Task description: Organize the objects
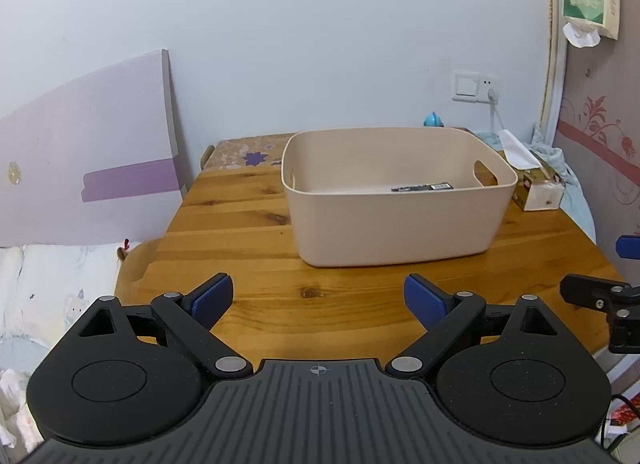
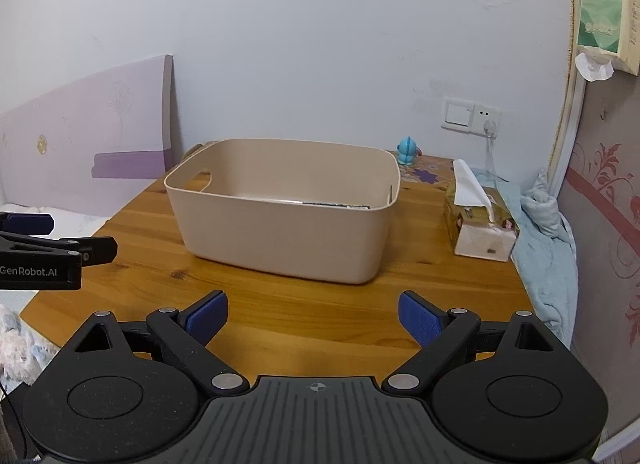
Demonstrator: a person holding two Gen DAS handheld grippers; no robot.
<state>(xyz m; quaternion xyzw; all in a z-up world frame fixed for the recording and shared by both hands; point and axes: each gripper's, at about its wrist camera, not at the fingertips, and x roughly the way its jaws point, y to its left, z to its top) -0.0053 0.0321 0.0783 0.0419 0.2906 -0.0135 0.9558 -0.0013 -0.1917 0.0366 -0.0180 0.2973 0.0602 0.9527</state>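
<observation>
The table (image 1: 248, 223) is warm honey-brown wood with darker grain streaks and knots. The bin (image 1: 392, 219) on it is plain beige, with a black label strip (image 1: 422, 187) inside. Both grippers are black with blue ribbed pads (image 1: 212, 298). The small toy (image 2: 408, 149) is bright blue. The tissue box (image 2: 478, 223) is gold and white. The wall (image 1: 320, 43) is pale white-blue.

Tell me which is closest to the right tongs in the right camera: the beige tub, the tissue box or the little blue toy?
From the right tongs, nearest first:
1. Beige tub, straight ahead in the middle of the wooden table.
2. Tissue box, farther back on the right.
3. Little blue toy, farthest, at the back by the wall.
</observation>
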